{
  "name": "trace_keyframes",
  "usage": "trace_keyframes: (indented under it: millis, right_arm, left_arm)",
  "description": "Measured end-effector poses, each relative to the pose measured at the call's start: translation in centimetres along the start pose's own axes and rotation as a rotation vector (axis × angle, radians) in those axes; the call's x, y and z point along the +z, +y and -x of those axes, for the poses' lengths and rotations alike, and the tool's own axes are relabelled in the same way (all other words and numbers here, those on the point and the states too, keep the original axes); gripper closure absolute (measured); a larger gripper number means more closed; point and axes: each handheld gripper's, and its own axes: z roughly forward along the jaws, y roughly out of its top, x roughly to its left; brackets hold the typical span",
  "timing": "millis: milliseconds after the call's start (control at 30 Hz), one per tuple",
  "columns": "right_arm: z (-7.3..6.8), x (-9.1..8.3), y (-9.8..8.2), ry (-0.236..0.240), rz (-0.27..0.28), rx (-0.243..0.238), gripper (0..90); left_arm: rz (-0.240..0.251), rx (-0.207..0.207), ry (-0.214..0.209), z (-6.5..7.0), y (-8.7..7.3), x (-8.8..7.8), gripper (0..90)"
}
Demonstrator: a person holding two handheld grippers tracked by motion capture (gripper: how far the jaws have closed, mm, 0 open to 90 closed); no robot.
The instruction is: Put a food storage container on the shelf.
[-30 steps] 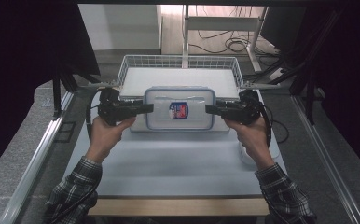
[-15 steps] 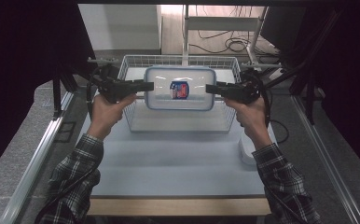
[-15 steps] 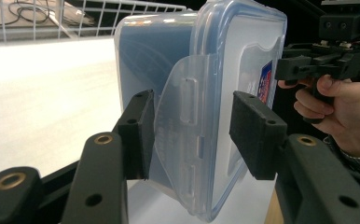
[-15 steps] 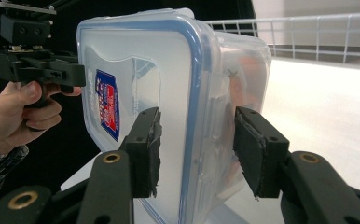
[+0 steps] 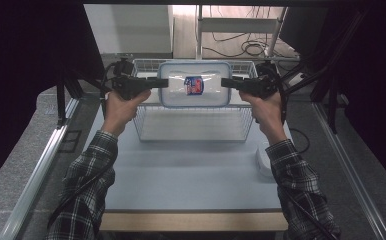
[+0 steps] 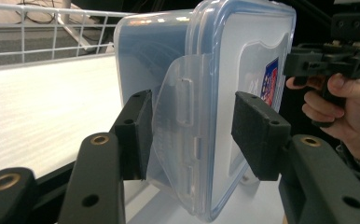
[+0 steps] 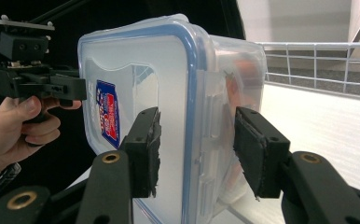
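Note:
A clear plastic container with a blue-rimmed lid and a red and blue label hangs in the air over the wire basket, lid towards the camera. My left gripper grips its left end and my right gripper its right end. In the left gripper view the pads clamp the latch flap and lid edge of the container; these jaws have just been opening a little, with the container between them. In the right gripper view the jaws pinch the container across its lid and side.
The white wire basket stands at the far middle of the pale table; its bars rise behind the container. A white roundish object lies by the table's right edge. Dark stands and cables flank both sides.
Both hands have carried the container up and away from the person, from just above the table to over the basket. Both grips have held throughout.

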Motion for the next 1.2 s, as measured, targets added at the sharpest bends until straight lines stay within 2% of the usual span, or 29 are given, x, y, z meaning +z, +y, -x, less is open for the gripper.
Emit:
trace_keyframes:
  millis: [200,300,400,533,667,767,800,867,933,1067,1200]
  right_arm:
    - [0.7,0.5,0.2,0.004,-0.006,0.020,51.5]
    - [1.1,0.7,0.1,0.011,0.009,0.016,51.2]
    - [1.2,0.8,0.1,0.008,0.016,0.020,50.7]
    - [1.1,0.8,0.1,0.003,0.014,0.016,50.5]
    - [1.1,0.8,0.1,-0.012,0.017,0.011,50.2]
    - [1.1,0.8,0.0,-0.027,0.003,-0.004,53.1]
    - [1.0,1.0,-0.1,-0.038,-0.005,-0.007,52.9]
    - [0.8,1.2,-0.3,-0.080,-0.008,-0.029,53.9]
    - [1.1,1.4,-0.4,-0.081,-0.004,-0.004,56.9]
    - [1.2,1.4,-0.6,-0.084,-0.001,0.006,57.1]
    - [1.1,1.5,-0.6,-0.101,0.002,0.016,56.5]
  left_arm:
    - [0.009,-0.009,0.015,-0.2,0.2,0.2,48.8]
    - [0.014,0.002,0.047,0.1,0.2,0.4,47.6]
    - [0.020,-0.004,0.055,0.2,0.2,0.5,47.0]
    - [0.030,-0.035,0.057,0.1,0.2,0.6,47.1]
    - [0.035,-0.034,0.066,0.1,0.2,0.7,47.1]
    - [0.031,-0.041,0.075,0.2,0.0,0.8,47.1]
    - [0.030,-0.037,0.082,0.2,0.0,0.9,46.3]
    - [0.045,-0.057,0.080,-0.1,-0.2,1.1,44.9]
    - [0.043,-0.072,0.076,-0.4,-0.3,1.1,44.2]
    - [0.042,-0.067,0.078,-0.6,-0.2,1.3,42.8]
    - [0.045,-0.089,0.072,-1.0,-0.2,1.5,41.0]
